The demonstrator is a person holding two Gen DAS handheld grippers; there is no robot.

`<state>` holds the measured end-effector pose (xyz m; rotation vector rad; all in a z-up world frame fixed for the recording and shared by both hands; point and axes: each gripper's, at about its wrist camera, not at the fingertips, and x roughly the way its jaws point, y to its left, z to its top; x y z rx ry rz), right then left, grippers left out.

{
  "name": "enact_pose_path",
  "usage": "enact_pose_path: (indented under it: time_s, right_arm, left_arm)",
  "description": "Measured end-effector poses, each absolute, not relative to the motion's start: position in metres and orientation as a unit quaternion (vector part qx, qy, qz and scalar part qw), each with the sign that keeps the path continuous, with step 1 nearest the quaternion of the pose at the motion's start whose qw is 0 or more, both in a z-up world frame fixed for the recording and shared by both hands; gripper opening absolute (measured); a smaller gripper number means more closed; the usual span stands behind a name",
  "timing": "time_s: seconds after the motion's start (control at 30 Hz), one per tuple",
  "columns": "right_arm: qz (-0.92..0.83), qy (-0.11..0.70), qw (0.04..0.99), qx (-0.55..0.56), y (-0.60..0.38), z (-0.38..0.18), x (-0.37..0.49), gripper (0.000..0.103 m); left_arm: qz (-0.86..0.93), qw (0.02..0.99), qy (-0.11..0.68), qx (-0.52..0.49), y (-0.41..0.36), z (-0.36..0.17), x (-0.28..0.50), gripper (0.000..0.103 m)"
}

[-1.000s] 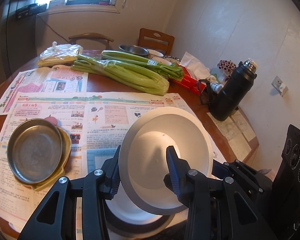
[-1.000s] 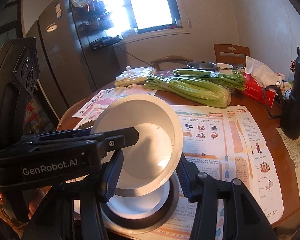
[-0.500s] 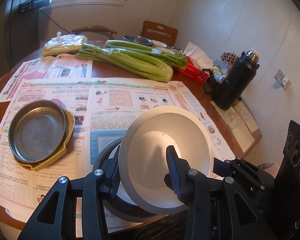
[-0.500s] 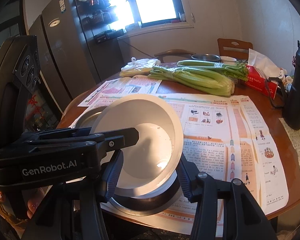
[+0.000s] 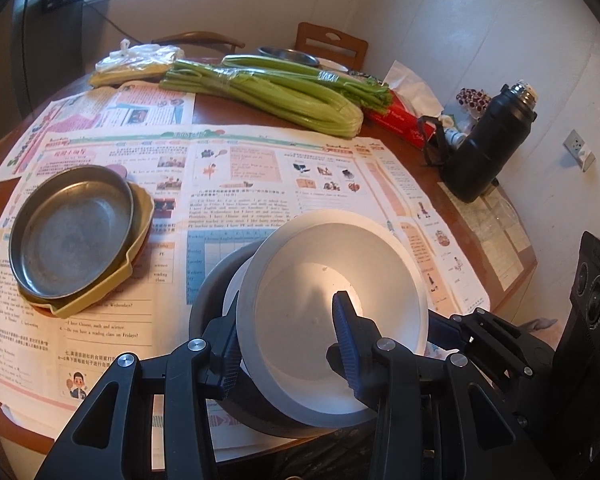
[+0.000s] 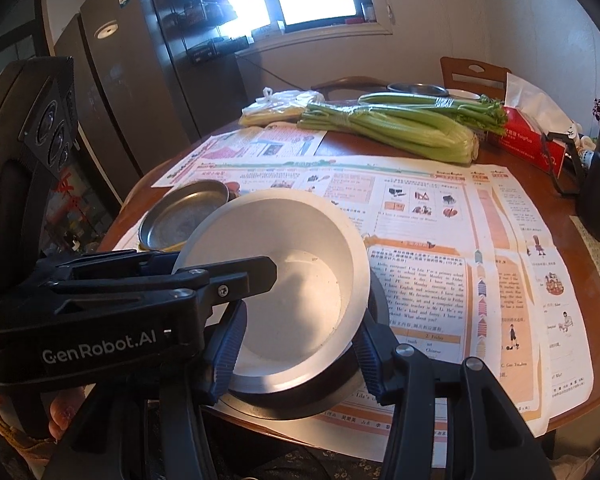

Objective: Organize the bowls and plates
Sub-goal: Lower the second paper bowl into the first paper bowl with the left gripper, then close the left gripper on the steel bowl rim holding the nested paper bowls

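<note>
My left hand-held gripper (image 5: 288, 334): black angular arms, silver screws, blue ribbed pads.
My right hand-held gripper (image 6: 300, 344): same black build, blue ribbed pads.
Marking: white "GenRobot.AI" on my left unit's side.

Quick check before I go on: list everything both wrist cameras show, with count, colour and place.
White bowl: one, white, tilted, held over the dark bowl at the near table edge.
Dark bowl: one, grey with white inside, on the newspaper under the white bowl.
Metal plate: one, steel, nested in the yellow dish, left side.
Yellow dish: one, yellow, under the metal plate.
Newspaper: several sheets, printed, covering the table.
Celery: two bundles, green, far side.
Plastic bag: one, clear, beside the celery.
Tissue box: one, red, far right.
Flask: one, black, right edge.
Steel basin: one, behind the celery.
Chairs: two, wooden, beyond the table.
Fridge: one, dark, left.
Left tool: shut on the white bowl's rim.
Right tool: shut on the white bowl.
</note>
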<state>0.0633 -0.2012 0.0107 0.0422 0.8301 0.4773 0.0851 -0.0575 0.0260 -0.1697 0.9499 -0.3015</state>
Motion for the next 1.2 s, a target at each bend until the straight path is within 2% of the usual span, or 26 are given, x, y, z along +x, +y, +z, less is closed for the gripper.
enact_pose_path:
  time_s: [1.2]
  right_arm:
    - [0.204,0.403,0.892,0.014,-0.210,0.005,0.069,0.053]
  left_arm:
    - [-0.123,0.875,0.459,-0.093,-0.038,0.018,0.091,0.044]
